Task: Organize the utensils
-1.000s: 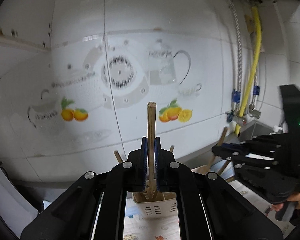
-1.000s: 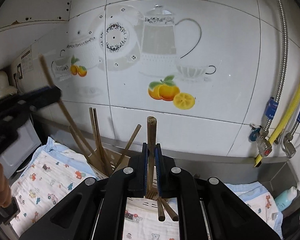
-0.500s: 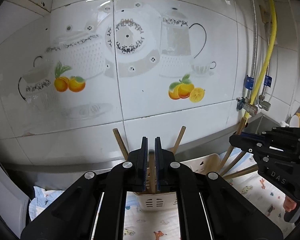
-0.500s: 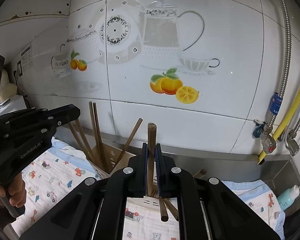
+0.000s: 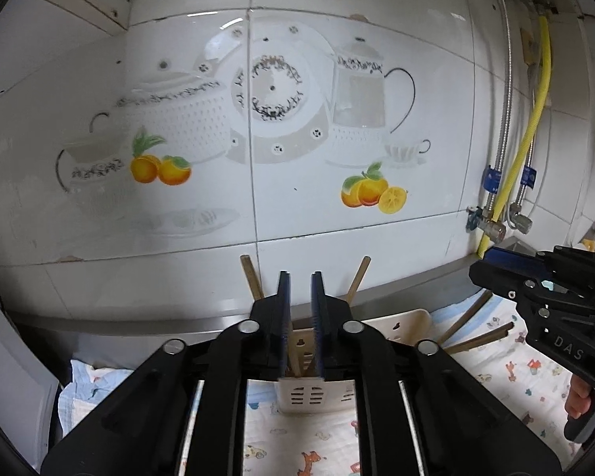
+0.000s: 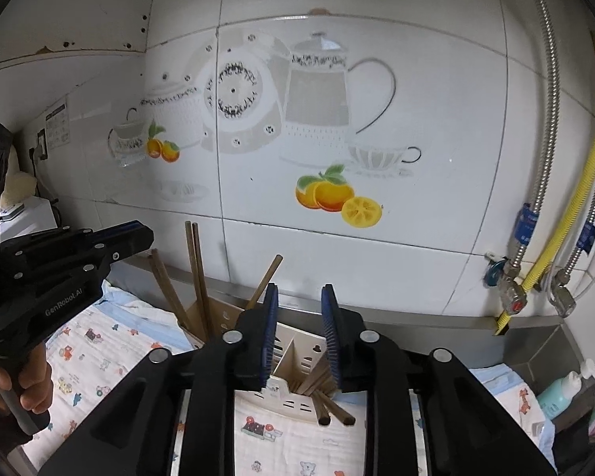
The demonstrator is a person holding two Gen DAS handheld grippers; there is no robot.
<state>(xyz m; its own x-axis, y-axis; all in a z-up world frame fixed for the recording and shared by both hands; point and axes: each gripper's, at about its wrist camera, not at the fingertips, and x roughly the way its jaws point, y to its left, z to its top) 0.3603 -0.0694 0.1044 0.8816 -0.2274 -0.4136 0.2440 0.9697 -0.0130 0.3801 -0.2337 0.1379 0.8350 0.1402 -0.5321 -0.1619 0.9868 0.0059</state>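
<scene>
A cream slotted utensil holder (image 5: 309, 392) stands on a patterned cloth just beyond my left gripper (image 5: 300, 277). Its jaws are opening, and a wooden chopstick (image 5: 295, 361) stands loose in the holder low between the fingers, untouched by the pads. Other chopsticks (image 5: 250, 277) poke up behind. In the right wrist view my right gripper (image 6: 299, 289) hangs over the holder's divider (image 6: 293, 351). These jaws are opening too, with nothing pressed between them. Below them, brown chopsticks (image 6: 329, 408) lean out of the right compartment. More chopsticks (image 6: 196, 277) stand in the left compartment, beside the left gripper (image 6: 99, 242).
A tiled wall with teapot and fruit prints rises right behind the holder, above a steel ledge (image 6: 436, 321). A yellow hose (image 6: 567, 206) and braided metal hoses with valves hang at the right. A teal bottle (image 6: 559, 392) stands at far right. The animal-print cloth (image 6: 99, 349) covers the counter.
Both grippers went from shut on an upright chopstick to parted jaws. Each chopstick has dropped into the holder. The left gripper sank toward the holder before letting go.
</scene>
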